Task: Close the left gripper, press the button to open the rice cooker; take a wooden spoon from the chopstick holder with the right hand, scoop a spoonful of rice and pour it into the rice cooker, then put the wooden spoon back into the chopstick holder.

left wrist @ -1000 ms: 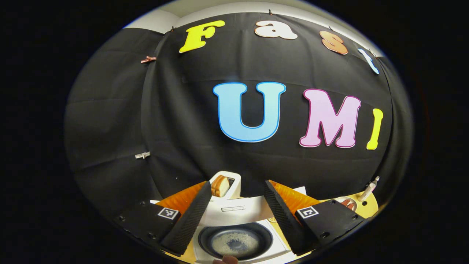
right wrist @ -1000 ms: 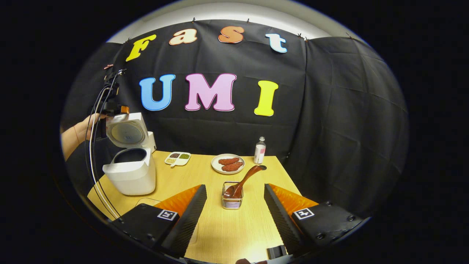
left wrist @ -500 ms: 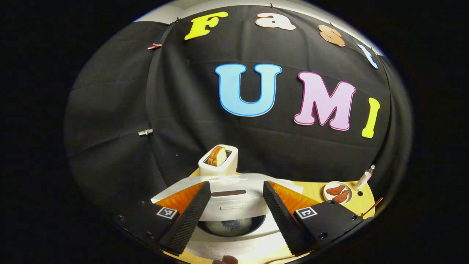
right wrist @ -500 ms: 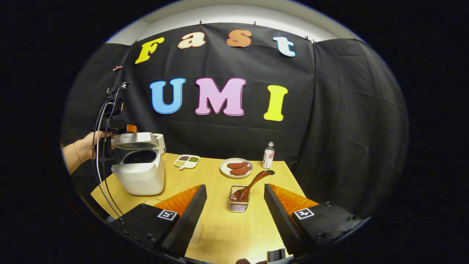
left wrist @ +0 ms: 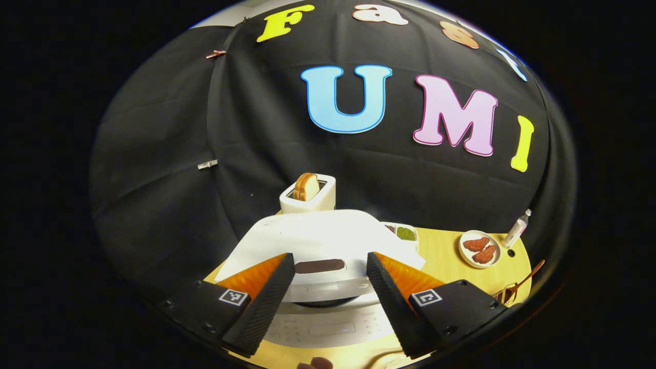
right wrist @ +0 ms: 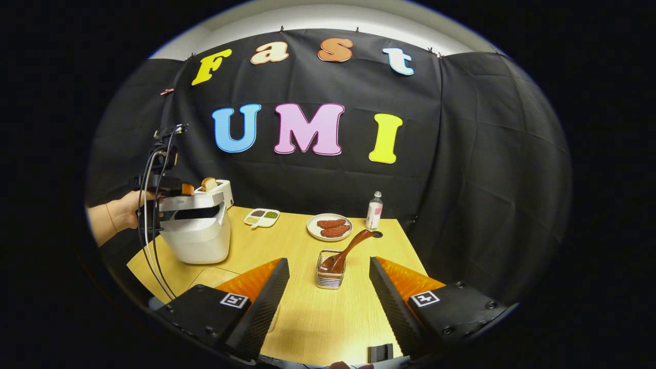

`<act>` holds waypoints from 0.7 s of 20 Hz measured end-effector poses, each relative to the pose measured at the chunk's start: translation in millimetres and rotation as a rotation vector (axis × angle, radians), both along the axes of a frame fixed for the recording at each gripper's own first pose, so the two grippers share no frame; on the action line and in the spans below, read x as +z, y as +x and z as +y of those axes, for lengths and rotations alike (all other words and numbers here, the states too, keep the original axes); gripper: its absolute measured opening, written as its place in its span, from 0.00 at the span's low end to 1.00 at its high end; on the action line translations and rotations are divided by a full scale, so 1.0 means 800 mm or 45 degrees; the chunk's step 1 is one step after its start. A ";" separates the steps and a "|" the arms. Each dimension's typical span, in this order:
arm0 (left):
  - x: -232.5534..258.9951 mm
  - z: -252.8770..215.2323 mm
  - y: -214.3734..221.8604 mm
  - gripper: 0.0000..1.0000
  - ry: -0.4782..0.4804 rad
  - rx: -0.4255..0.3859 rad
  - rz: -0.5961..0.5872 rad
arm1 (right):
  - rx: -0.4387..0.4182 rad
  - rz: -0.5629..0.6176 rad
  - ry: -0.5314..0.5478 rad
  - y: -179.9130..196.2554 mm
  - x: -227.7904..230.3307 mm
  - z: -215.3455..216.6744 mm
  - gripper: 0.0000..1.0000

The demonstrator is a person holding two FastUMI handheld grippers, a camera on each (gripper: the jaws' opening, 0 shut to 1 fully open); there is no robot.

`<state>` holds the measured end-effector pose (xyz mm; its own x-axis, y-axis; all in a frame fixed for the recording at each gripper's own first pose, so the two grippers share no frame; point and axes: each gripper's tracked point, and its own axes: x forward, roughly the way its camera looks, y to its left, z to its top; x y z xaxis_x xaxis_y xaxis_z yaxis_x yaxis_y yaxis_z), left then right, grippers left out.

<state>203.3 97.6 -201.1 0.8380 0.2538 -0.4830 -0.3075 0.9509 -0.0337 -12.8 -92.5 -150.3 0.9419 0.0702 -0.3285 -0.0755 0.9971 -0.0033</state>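
The white rice cooker [right wrist: 197,240] stands at the table's left, its lid [right wrist: 192,201] lowered almost flat with a dark gap still showing under it. In the left gripper view the lid [left wrist: 323,237] lies just below and ahead of my left gripper [left wrist: 329,259], which is open with nothing between its fingers. A hand [right wrist: 115,212] holds that left gripper [right wrist: 164,185] at the lid's far-left edge. My right gripper [right wrist: 329,262] is open above the table, short of the wire chopstick holder [right wrist: 330,278]. The wooden spoon [right wrist: 349,247] leans in the holder, handle up to the right.
A toaster [left wrist: 307,195] with a bread slice stands behind the cooker. On the wooden table [right wrist: 307,318] are a sectioned grain dish [right wrist: 262,217], a plate of meat [right wrist: 330,227] and a small bottle [right wrist: 374,210]. Cables [right wrist: 148,246] hang from the left gripper.
The cooker lid has swung down from upright to nearly flat, and my left gripper has come down with it. The right gripper has stayed open, shifting only slightly.
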 end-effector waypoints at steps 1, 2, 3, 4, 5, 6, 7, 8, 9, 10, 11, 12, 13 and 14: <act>-0.007 0.000 0.000 1.00 -0.016 0.012 0.021 | -0.001 0.002 0.000 0.000 -0.001 -0.001 0.99; -0.016 0.000 -0.004 1.00 -0.034 0.022 0.047 | 0.000 0.001 -0.002 -0.001 -0.002 -0.002 0.99; -0.024 -0.002 -0.005 1.00 -0.051 0.030 0.071 | 0.004 0.002 -0.005 -0.001 -0.003 -0.002 0.99; -0.031 -0.005 -0.006 1.00 -0.063 0.036 0.086 | 0.008 0.006 -0.012 -0.001 -0.005 -0.004 0.98; -0.033 -0.012 -0.007 1.00 -0.066 0.036 0.097 | 0.010 0.011 -0.018 -0.002 -0.006 -0.006 0.99; -0.039 -0.012 -0.008 1.00 -0.062 0.035 0.106 | 0.010 0.013 -0.017 0.000 -0.008 -0.008 0.98; -0.044 -0.012 -0.008 1.00 -0.054 0.033 0.117 | 0.009 0.015 -0.011 0.001 -0.008 -0.008 0.98; -0.050 -0.013 -0.008 1.00 -0.045 0.031 0.131 | 0.008 0.021 -0.003 0.001 -0.010 -0.009 0.98; -0.055 -0.016 -0.008 1.00 -0.038 0.029 0.149 | 0.005 0.029 0.003 0.003 -0.013 -0.009 0.99; -0.063 -0.017 -0.012 1.00 -0.035 0.026 0.169 | 0.002 0.034 0.009 0.004 -0.015 -0.009 0.99; -0.067 -0.018 -0.013 1.00 -0.035 0.023 0.182 | 0.002 0.036 0.015 0.005 -0.015 -0.008 0.99; -0.071 -0.018 -0.013 1.00 -0.039 0.021 0.192 | 0.004 0.034 0.016 0.005 -0.015 -0.007 0.99; -0.074 -0.018 -0.014 1.00 -0.036 0.016 0.200 | 0.010 0.034 0.011 0.005 -0.015 -0.005 0.98; -0.075 -0.018 -0.015 1.00 -0.030 0.015 0.197 | 0.011 0.034 0.000 0.006 -0.017 -0.005 0.99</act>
